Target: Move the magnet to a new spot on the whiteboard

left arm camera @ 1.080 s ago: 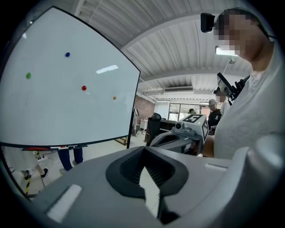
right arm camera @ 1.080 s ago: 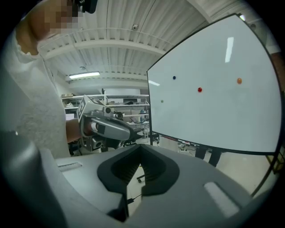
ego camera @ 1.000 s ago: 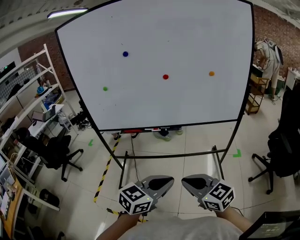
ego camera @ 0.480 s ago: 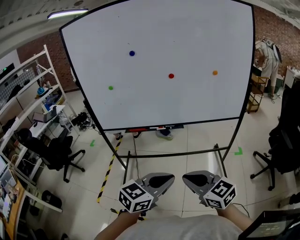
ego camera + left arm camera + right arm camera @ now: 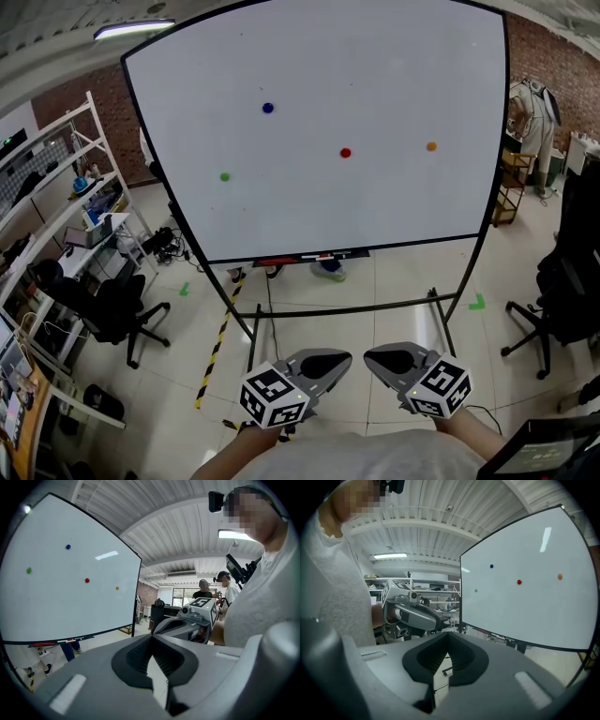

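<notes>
whiteboard point(image 5: 375, 216) upright on its stand | four magnets stuck on: blue point(image 5: 268, 108) upper left, green point(image 5: 224, 176) near left edge, red point(image 5: 345, 152) centre, orange point(image 5: 431, 146) toward right edge; task's one unclear | left tongs point(image 5: 323, 362), right tongs point(image 5: 390, 359) both closed, empty, low, well short of board

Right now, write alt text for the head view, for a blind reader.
A whiteboard on a floor stand carries four small magnets: blue, green, red and orange. At the bottom edge, the left claw and right claw are held side by side, both shut and empty, well short of the board.
</notes>
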A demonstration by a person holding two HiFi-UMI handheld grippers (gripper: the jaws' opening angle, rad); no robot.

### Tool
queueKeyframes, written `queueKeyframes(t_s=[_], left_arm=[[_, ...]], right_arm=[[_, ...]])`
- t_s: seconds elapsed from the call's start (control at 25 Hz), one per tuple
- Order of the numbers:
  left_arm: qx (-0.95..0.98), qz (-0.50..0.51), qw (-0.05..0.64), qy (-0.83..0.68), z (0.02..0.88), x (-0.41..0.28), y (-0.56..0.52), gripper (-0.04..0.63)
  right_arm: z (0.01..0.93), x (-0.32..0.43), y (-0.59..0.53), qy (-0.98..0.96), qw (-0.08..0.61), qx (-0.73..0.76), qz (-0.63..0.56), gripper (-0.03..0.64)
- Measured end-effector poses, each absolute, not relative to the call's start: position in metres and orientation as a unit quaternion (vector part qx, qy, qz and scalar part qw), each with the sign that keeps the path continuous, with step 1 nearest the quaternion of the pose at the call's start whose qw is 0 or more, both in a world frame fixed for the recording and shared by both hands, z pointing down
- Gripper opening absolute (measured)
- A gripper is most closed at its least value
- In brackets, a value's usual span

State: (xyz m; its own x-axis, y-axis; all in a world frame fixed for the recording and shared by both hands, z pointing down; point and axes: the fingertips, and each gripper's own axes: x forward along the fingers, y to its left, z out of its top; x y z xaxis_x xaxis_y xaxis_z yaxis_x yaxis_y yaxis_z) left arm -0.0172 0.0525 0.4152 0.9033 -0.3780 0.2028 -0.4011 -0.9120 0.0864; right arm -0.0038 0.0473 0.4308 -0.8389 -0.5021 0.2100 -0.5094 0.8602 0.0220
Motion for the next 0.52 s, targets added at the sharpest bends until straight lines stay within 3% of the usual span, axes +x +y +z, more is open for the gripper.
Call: queueKeyframes(t_s=[0.52], left_arm=[[0.976, 0.09, 0.061, -0.188, 0.4119, -0.0104, 0.0621, -0.018]], right_arm=[[0.4286, 0.0023, 0.0559, -0.956, 0.113, 0.269, 0.016, 0.003]])
